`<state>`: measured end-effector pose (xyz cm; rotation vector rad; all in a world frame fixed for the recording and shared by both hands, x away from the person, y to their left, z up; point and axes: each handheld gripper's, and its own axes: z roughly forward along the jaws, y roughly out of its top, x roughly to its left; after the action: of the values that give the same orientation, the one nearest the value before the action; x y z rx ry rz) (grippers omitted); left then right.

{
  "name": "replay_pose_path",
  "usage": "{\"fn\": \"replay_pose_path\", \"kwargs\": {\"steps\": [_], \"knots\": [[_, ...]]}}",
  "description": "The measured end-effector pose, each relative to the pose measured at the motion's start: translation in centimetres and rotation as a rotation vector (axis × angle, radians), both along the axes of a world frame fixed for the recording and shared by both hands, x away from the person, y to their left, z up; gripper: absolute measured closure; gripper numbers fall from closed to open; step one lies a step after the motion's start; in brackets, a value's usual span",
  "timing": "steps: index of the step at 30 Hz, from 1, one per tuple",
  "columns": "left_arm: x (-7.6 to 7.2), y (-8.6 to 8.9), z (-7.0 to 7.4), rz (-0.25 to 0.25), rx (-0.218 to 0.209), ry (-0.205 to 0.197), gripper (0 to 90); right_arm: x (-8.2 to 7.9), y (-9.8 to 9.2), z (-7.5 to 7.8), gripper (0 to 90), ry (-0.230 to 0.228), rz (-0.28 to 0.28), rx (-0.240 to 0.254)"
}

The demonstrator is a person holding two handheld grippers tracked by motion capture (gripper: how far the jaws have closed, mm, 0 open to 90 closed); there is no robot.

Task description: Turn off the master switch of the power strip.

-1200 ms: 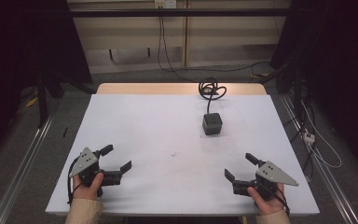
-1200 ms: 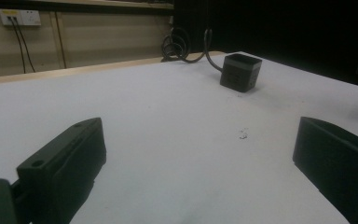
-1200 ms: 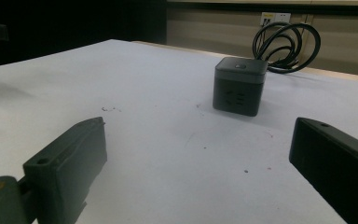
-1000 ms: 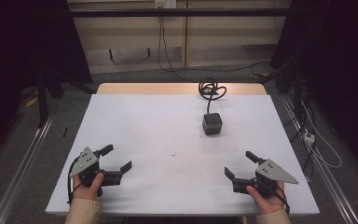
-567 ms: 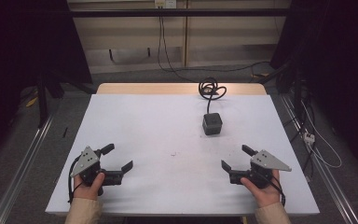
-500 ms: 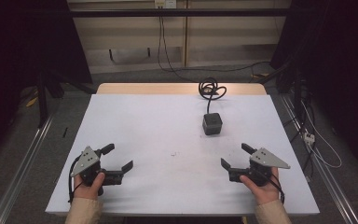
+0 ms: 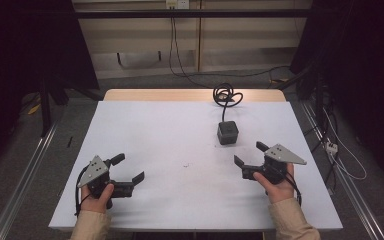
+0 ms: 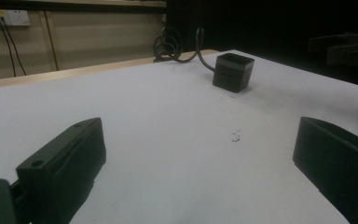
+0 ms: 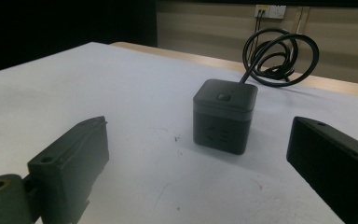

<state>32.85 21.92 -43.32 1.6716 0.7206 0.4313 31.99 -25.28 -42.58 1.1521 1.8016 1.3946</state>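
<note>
On the white table (image 7: 180, 135), a dark power cube (image 7: 227, 133) stands upright at about one o'clock from the table's centre, its black cable (image 7: 226, 94) coiled at the far edge, at twelve o'clock from the cube. The right gripper (image 7: 249, 159) sits at five o'clock from the cube, near but apart, jaws spread wide and empty. The left gripper (image 7: 128, 168) rests at seven o'clock on the table, jaws likewise parted and empty. Small dark marks (image 8: 235, 136), possibly scuffs, dot the centre.
</note>
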Motion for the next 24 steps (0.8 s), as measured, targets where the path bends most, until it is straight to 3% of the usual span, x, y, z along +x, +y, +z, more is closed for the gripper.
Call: {"fn": "replay_pose_path", "kwargs": {"steps": [10, 24], "knots": [[0.1, 0.0, 0.1, 0.002, 0.004, -0.001, 2.1, 1.3, 0.3, 0.0, 5.6, 0.022, -0.005, -0.013], [0.1, -0.2, 0.3, -0.005, -0.01, -0.007, 2.1, 2.5, 1.1, 1.4, 7.8, 0.003, -0.005, -0.031]]}}
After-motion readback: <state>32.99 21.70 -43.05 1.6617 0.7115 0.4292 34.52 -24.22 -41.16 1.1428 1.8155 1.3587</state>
